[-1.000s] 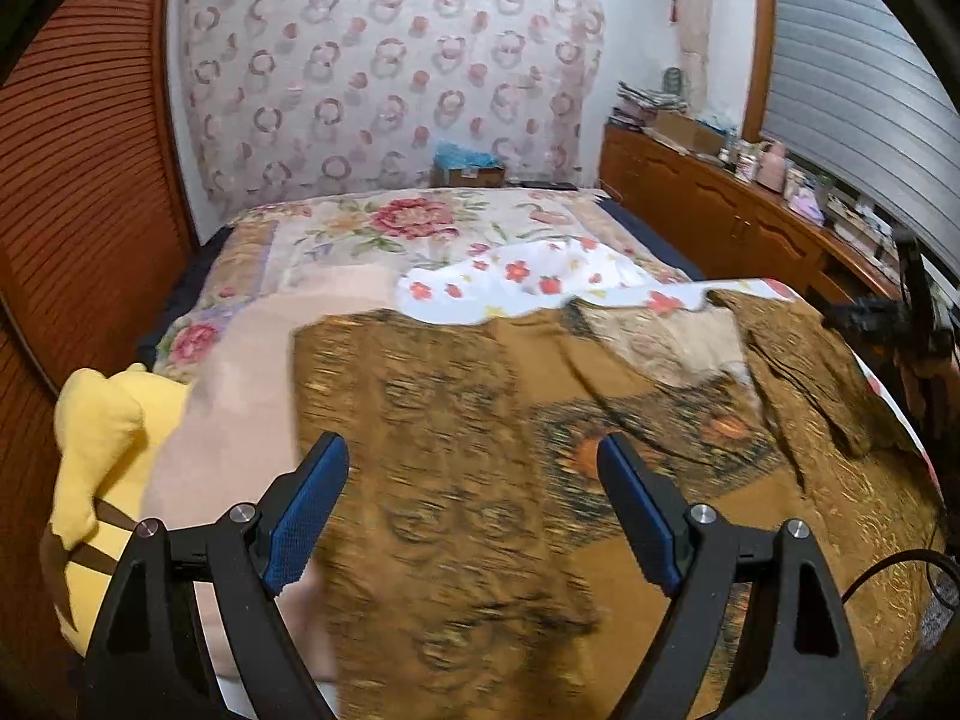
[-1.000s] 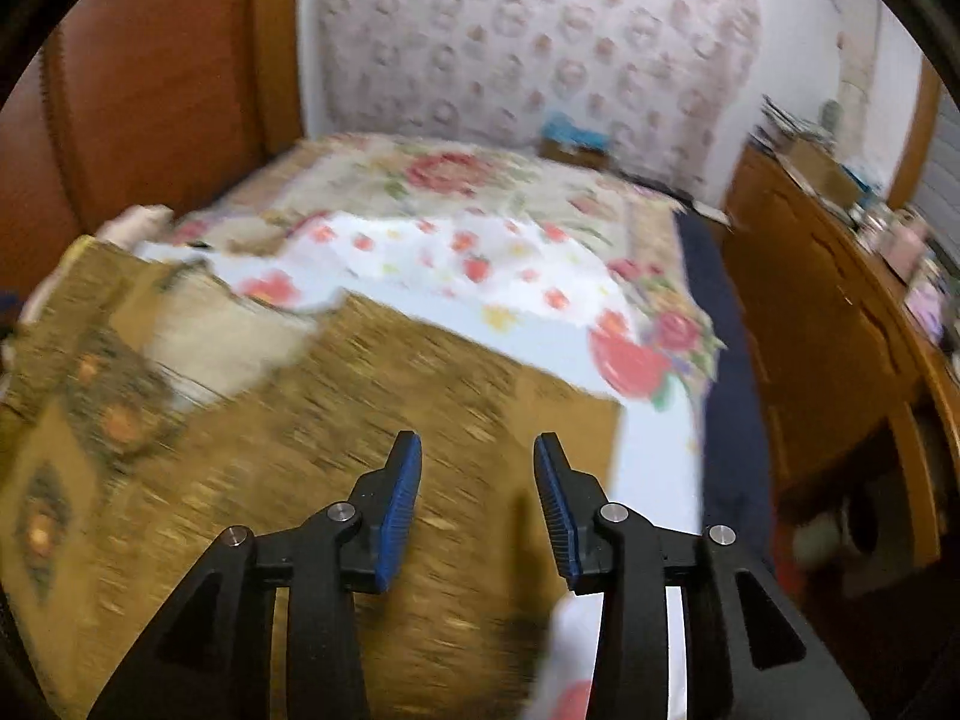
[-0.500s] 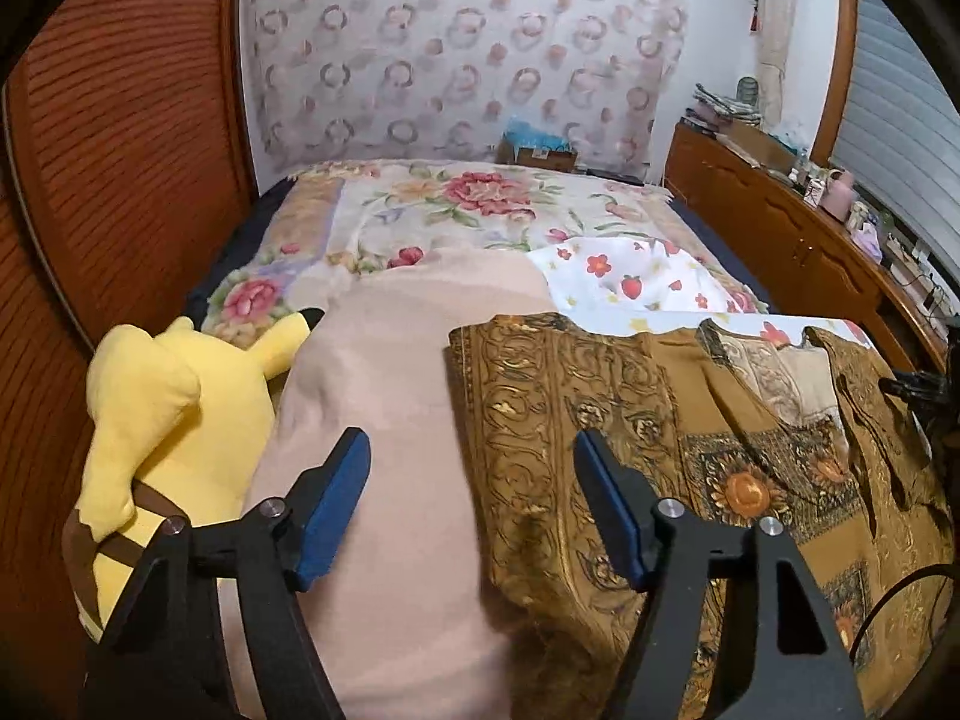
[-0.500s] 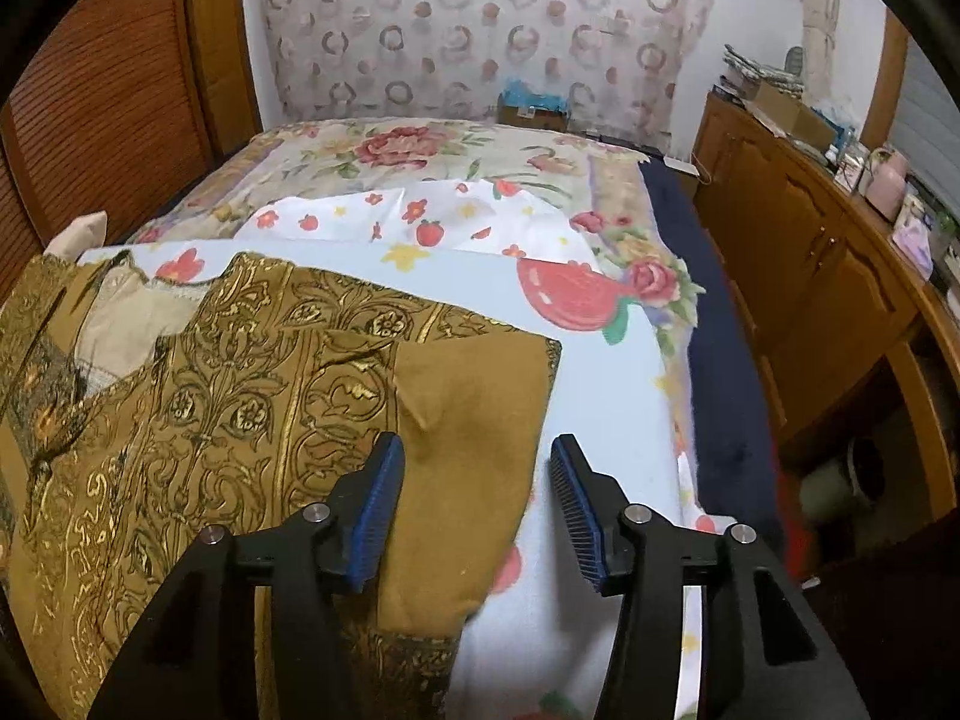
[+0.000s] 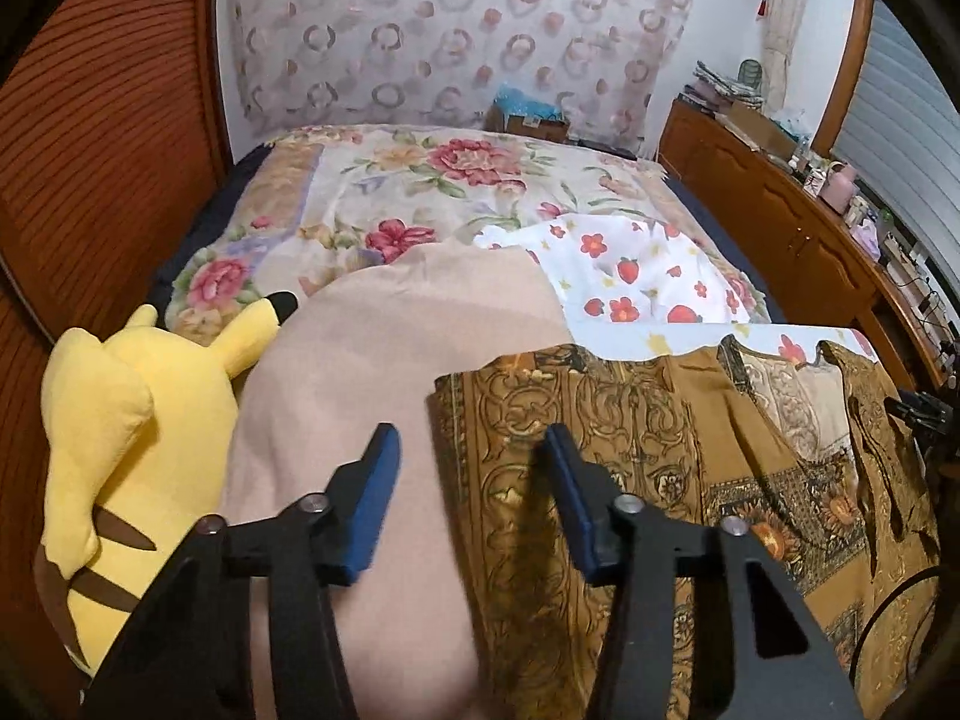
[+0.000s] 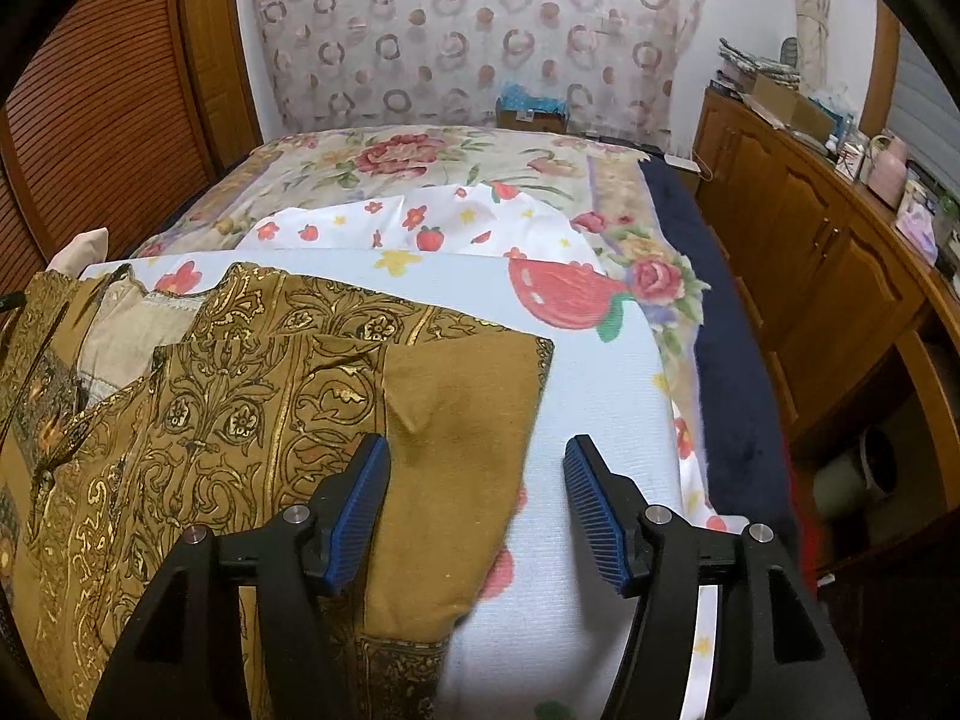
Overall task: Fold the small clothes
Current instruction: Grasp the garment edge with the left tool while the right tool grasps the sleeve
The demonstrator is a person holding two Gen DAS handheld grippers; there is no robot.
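A brown garment with a gold scroll pattern (image 5: 630, 480) lies spread on the bed. In the left wrist view my left gripper (image 5: 471, 459) hangs over the garment's left edge. Its jaws are closing, the edge lies below and between the blue pads, and they do not press it. In the right wrist view the garment (image 6: 240, 408) has a plain brown flap (image 6: 462, 408) folded over at its right side. My right gripper (image 6: 477, 465) straddles that flap's right edge, jaws opening, the pads clear of the cloth.
A yellow plush toy (image 5: 102, 450) lies left of a beige blanket (image 5: 390, 354). A white fruit-print sheet (image 6: 600, 384) lies under the garment, and a floral bedspread (image 5: 456, 180) lies beyond it. A wooden dresser (image 6: 810, 276) runs along the right, a slatted wooden wall (image 5: 102, 138) along the left.
My left gripper moved left from above the garment's middle to its left edge, and its jaws narrowed. My right gripper's jaws widened over the garment's right flap.
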